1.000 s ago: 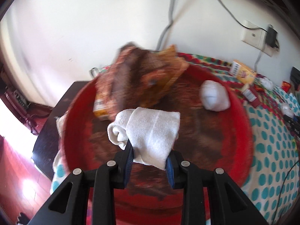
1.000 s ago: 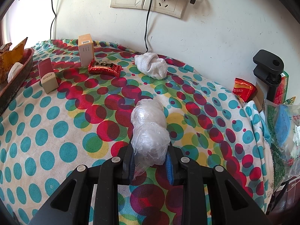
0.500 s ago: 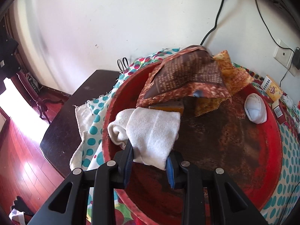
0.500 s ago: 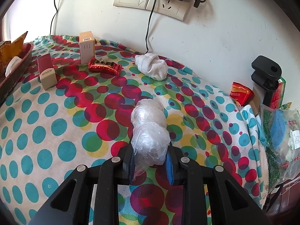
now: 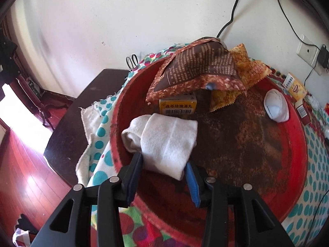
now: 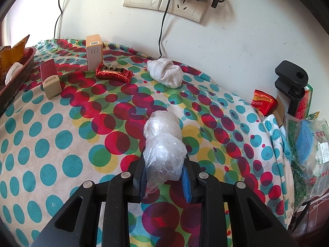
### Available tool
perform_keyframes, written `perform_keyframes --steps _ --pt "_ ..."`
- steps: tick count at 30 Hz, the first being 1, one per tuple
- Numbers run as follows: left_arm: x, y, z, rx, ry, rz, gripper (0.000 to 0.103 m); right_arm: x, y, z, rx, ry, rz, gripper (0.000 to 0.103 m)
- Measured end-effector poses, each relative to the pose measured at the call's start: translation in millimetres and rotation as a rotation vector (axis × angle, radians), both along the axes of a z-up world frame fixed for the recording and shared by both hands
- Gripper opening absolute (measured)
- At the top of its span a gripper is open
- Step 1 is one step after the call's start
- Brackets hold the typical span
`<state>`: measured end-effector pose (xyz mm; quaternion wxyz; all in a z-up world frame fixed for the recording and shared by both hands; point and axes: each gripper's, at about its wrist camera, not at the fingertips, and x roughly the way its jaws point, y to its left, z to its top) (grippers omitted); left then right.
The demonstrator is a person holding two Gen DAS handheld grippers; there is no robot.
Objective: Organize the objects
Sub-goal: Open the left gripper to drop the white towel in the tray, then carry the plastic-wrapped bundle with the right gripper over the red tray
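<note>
Black tool (image 5: 163, 177), blue-lined fingers (image 5: 192, 182), round silver screws (image 5: 113, 179).
</note>
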<state>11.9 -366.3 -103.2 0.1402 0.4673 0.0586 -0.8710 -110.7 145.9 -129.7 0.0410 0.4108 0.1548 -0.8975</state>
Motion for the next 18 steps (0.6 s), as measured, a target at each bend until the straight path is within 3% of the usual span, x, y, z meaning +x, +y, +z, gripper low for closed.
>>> perform_keyframes --steps 9,13,18 --pt "20.7 15.9 14.4 0.084 0.066 -0.007 0.042 0.5 -2.3 0.2 0.013 0.003 -0.001 0.026" --pt "19.9 44.1 25.0 0.012 0.106 -0.073 0.042 1.0 -3.3 0.5 0.022 0.005 -0.003 0.026" --pt "9.3 83.8 24.3 0.023 0.14 -0.188 0.042 0.8 -6.1 1.2 0.035 0.003 -0.03 0.026"
